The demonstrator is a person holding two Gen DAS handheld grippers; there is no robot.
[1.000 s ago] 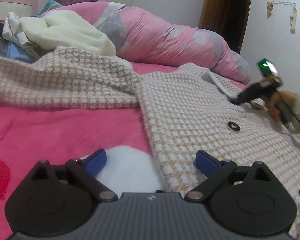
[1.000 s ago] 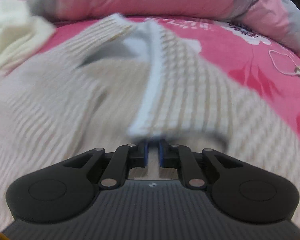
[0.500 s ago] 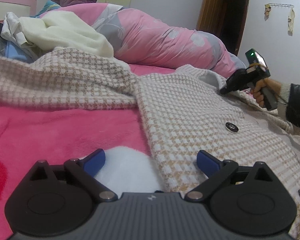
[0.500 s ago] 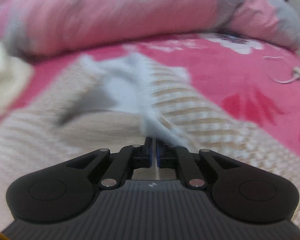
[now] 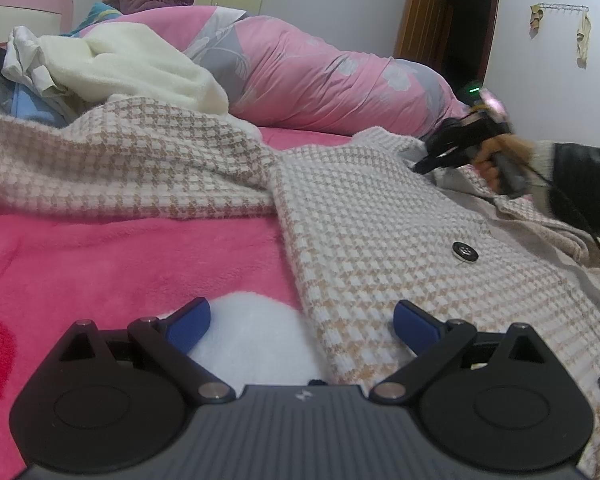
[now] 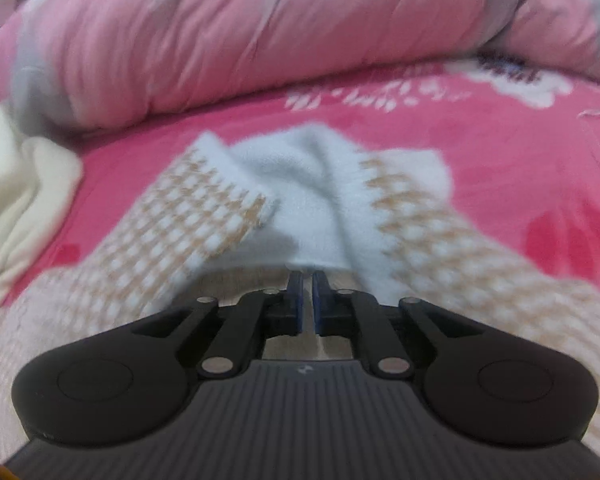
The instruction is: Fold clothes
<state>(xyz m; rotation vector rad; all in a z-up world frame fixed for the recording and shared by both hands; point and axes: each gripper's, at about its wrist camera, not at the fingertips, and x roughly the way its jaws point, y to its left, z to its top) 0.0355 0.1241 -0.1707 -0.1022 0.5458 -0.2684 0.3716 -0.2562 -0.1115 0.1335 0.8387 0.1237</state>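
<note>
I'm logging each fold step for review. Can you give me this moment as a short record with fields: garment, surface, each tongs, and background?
garment: checked beige-and-white coat with dark buttons, spread flat
surface: pink fleece blanket on a bed
left tongs: open, low over the coat's hem edge, gripping nothing
right tongs: shut on the coat's collar edge, white lining showing
background: pink quilt, cream blanket, person beyond the bed

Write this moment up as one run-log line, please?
step: folding checked coat | right gripper: shut on coat's pale lining edge | left gripper: open, over hem | surface: pink blanket
</note>
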